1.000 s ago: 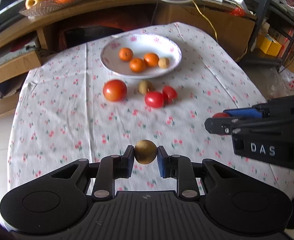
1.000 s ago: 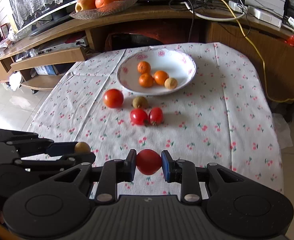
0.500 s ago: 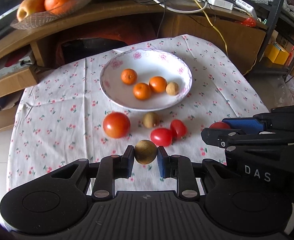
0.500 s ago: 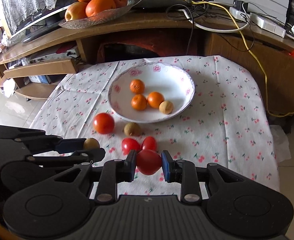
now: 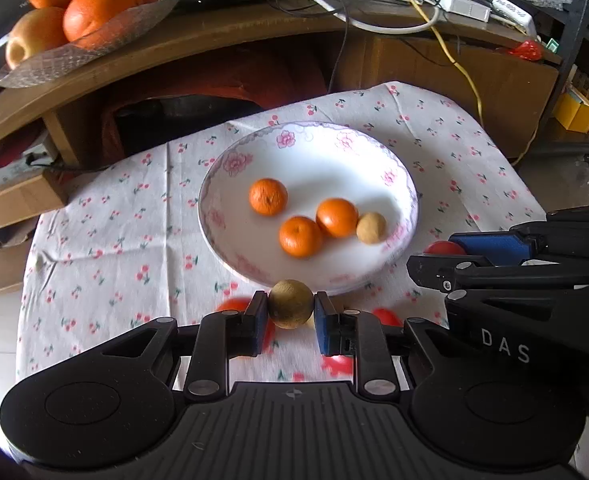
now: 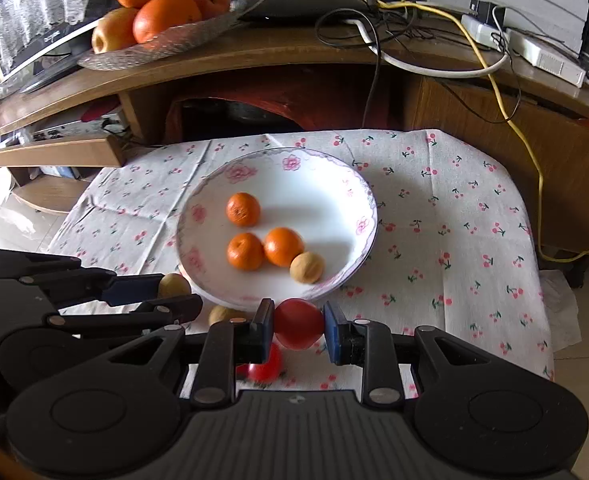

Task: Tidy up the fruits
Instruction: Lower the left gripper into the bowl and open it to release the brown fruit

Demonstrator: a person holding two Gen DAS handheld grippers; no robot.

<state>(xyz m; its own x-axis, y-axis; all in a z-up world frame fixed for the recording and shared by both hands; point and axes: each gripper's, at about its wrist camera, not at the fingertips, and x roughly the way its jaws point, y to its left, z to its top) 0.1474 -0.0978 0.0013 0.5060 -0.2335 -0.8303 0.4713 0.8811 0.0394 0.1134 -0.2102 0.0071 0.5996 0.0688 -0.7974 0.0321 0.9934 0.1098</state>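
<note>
My left gripper [image 5: 290, 310] is shut on a small brown round fruit [image 5: 291, 303], held just short of the near rim of a white flowered plate [image 5: 238, 160]. My right gripper [image 6: 298, 325] is shut on a small red tomato [image 6: 298, 323], also at the plate's [image 6: 358, 184] near rim. Three small oranges [image 5: 268, 196] [image 6: 243, 209] and one brown fruit [image 5: 371, 228] [image 6: 306, 267] lie in the plate. Red tomatoes [image 5: 386, 316] [image 6: 264, 364] and another brown fruit [image 6: 222, 315] lie on the cloth, mostly hidden under the fingers.
The table wears a cherry-print cloth [image 5: 106, 248]. Behind it runs a wooden shelf [image 6: 254, 52] with a glass dish of large oranges and an apple [image 6: 154, 12], cables and power strips [image 6: 534, 52]. The other gripper shows at the right of the left view [image 5: 474, 256] and the left of the right view [image 6: 162, 292].
Both grippers have moved forward over the loose tomatoes to the plate's near rim, each still holding its fruit. The fruit in the plate has not moved.
</note>
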